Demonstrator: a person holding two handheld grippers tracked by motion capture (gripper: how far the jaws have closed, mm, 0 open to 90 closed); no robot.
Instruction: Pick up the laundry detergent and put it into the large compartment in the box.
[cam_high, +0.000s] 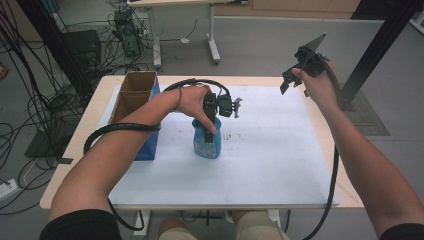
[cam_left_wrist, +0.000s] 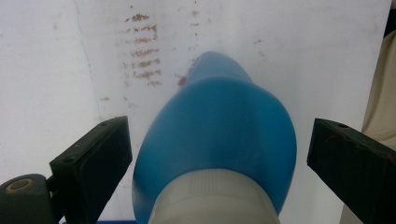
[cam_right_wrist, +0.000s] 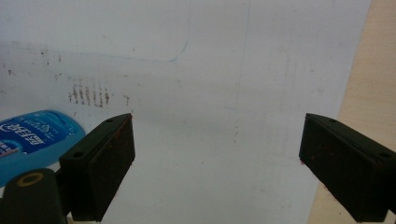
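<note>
A blue bottle (cam_high: 206, 141) with a pale cap stands upright on the white sheet (cam_high: 270, 165) near the middle of the table. My left gripper (cam_high: 214, 112) points down at it from above. In the left gripper view the bottle (cam_left_wrist: 219, 121) sits between the open jaws with a gap on each side, cap end nearest the camera, and my left gripper (cam_left_wrist: 220, 128) touches nothing. My right gripper (cam_high: 294, 82) is held up over the far right of the sheet. Its own view has my right gripper (cam_right_wrist: 218, 122) open over bare sheet, with the bottle (cam_right_wrist: 32, 135) at the left.
An open cardboard box (cam_high: 132, 92) with a blue side stands at the table's left. Brown smudges (cam_high: 232, 135) mark the sheet just right of the bottle. A black frame post (cam_high: 380, 45) rises at the far right. Cables lie on the floor at the left.
</note>
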